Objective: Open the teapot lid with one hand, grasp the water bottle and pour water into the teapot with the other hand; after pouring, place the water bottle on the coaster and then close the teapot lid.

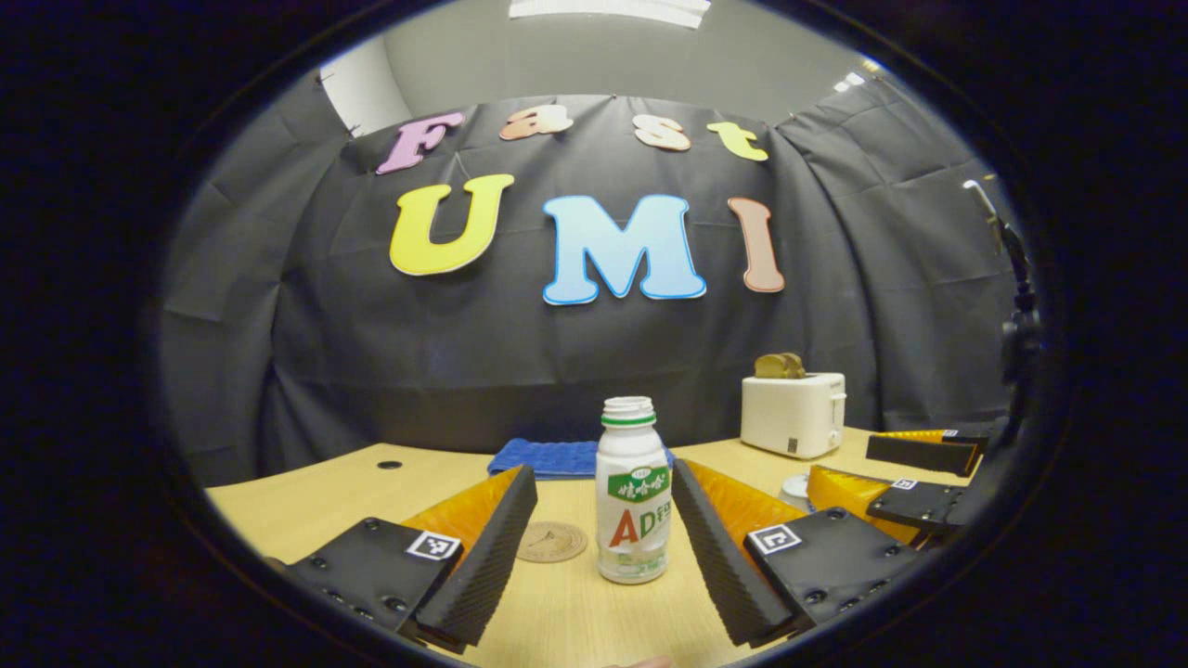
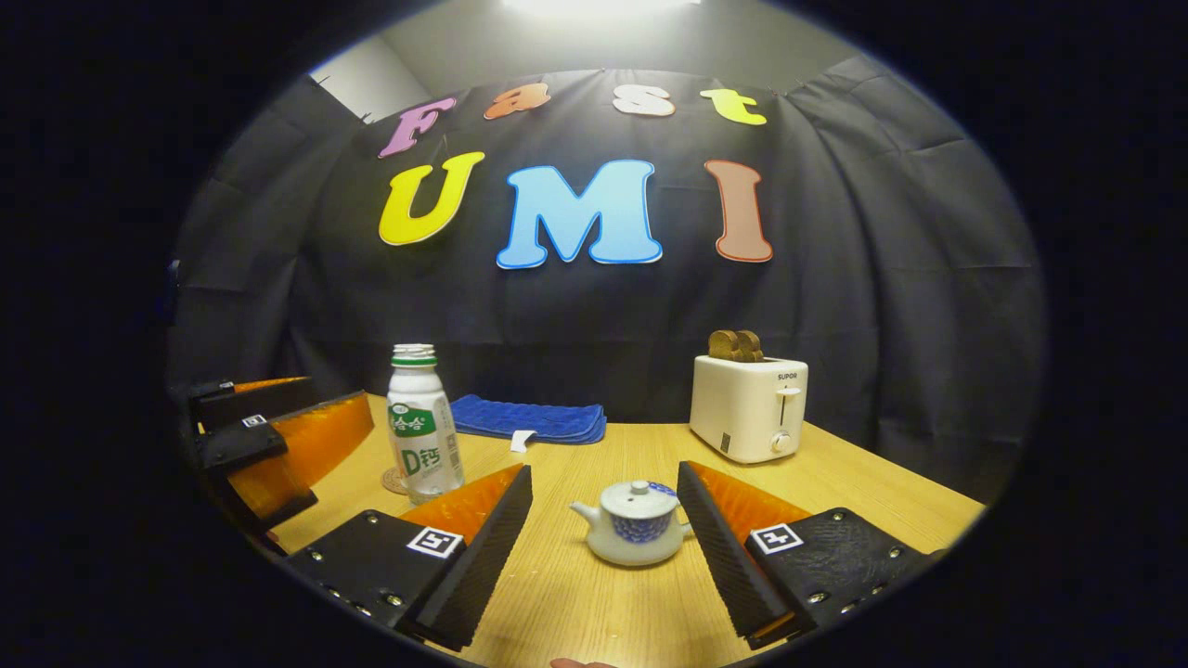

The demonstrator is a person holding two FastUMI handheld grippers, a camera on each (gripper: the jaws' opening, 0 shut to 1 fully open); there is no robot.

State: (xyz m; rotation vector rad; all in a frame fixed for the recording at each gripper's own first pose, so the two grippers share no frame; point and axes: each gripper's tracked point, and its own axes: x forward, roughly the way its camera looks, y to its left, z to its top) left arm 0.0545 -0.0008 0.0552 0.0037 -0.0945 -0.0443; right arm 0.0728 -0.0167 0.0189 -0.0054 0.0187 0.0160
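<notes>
The teapot (image 2: 637, 535) is sitting lidded between the spread fingers of the right gripper (image 2: 603, 547), while the water bottle (image 1: 633, 492) is standing between the spread left gripper (image 1: 603, 547). Pinching the lid's knob (image 2: 639, 487) squarely and lifting straight would probably be keeping the pot from shifting.

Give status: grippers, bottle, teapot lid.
Left gripper open, straddling water bottle. Right gripper open before teapot, lid on. Coaster beside bottle.

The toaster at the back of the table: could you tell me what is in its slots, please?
Brown bread slices stick up from the toaster; their lower parts are hidden inside it.
</notes>
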